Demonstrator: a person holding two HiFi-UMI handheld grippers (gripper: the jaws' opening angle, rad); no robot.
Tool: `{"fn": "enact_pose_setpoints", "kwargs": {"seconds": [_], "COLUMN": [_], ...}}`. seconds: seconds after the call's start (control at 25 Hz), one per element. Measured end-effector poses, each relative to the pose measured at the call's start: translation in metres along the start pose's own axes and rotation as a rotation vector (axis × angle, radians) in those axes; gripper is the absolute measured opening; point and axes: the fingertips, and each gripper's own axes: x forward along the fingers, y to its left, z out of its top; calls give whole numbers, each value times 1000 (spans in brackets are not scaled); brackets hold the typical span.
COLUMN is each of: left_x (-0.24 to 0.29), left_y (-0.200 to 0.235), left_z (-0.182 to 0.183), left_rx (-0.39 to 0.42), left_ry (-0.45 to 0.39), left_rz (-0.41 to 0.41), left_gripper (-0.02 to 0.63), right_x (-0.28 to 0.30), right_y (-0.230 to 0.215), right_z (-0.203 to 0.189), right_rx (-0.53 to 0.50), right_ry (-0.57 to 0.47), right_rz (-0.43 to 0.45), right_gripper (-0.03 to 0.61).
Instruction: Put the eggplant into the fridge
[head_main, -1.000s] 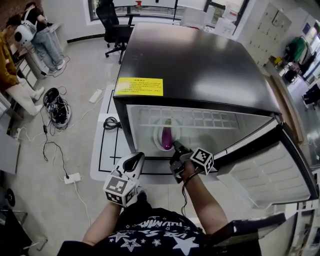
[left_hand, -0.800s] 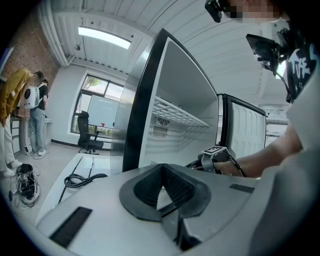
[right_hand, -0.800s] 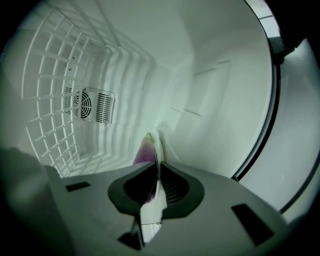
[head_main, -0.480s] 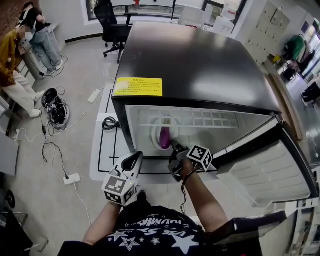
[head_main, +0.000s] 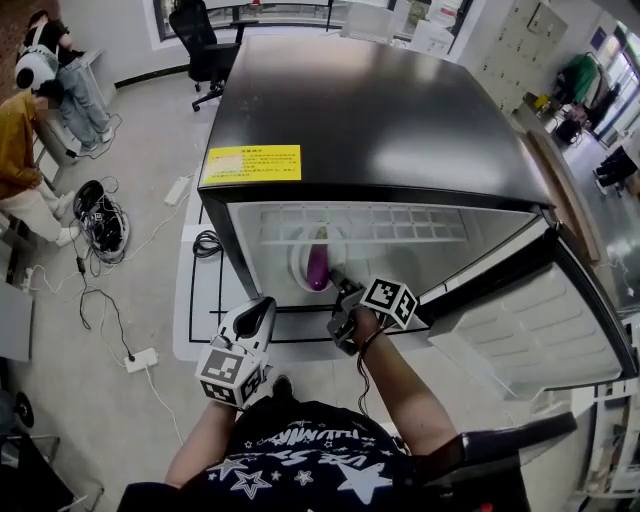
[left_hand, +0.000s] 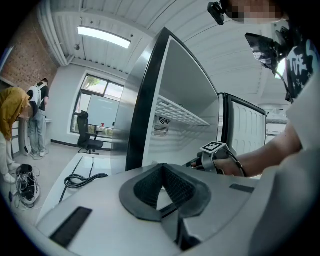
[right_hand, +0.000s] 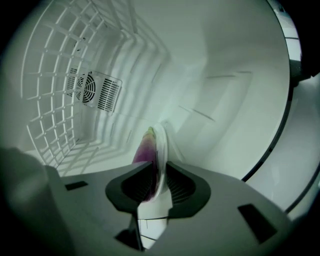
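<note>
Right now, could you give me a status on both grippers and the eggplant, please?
Left gripper shut, empty, outside the fridge. Right gripper open, plate rim between jaws. Eggplant on plate inside fridge. Nothing blocking.

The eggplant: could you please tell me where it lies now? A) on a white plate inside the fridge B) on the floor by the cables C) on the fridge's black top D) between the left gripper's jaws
A: the head view shows the purple eggplant on the white plate inside the open fridge.
</note>
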Motion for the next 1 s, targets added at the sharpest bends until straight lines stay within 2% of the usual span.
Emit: {"fn": "enact_pose_setpoints", "kwargs": {"seconds": [0.2, 0.52, 1.0], "left_x": [0, 2, 0], "left_y": [3, -3, -19], "left_z": [-3, -1, 1], "left_rx": [-11, -1, 17], "left_ry": [12, 3, 17], "left_rz": [5, 4, 12], "left_gripper": [8, 8, 8], "right_x": [1, -6, -26], "right_y": [0, -1, -7], "right_z": [0, 8, 20], "right_rx": [-26, -132, -126], "right_ry": [6, -13, -51], "right_rz": [-8, -46, -16], "right_gripper": [69, 80, 78]}}
